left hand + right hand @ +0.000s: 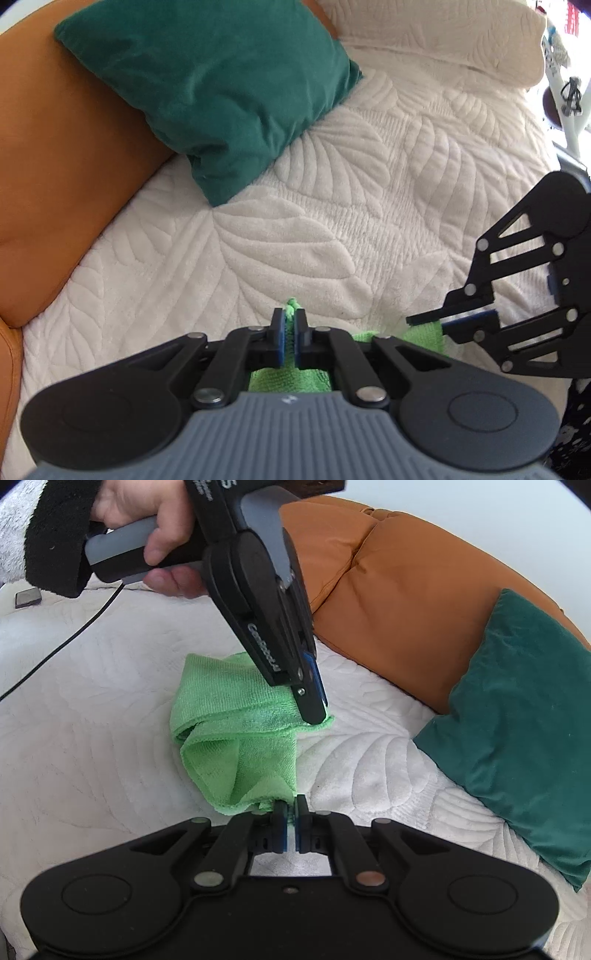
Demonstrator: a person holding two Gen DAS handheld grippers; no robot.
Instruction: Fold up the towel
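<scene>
A bright green towel [236, 738] hangs bunched between both grippers above a white quilted cover [92, 757]. My left gripper [290, 321] is shut on one corner of the towel [288, 380]; a green tip pokes out past its pads. It shows from the side in the right wrist view [314, 712], held by a hand. My right gripper [291, 808] is shut on another corner of the towel. It shows at the right of the left wrist view [436, 319], pinching green cloth. The towel sags in loose folds between the two.
A dark green cushion [221, 92] leans on an orange backrest [48, 166]; both also show in the right wrist view, cushion [524, 716] and backrest [399, 602]. A black cable [55, 653] and a small dark square object [27, 598] lie at the left.
</scene>
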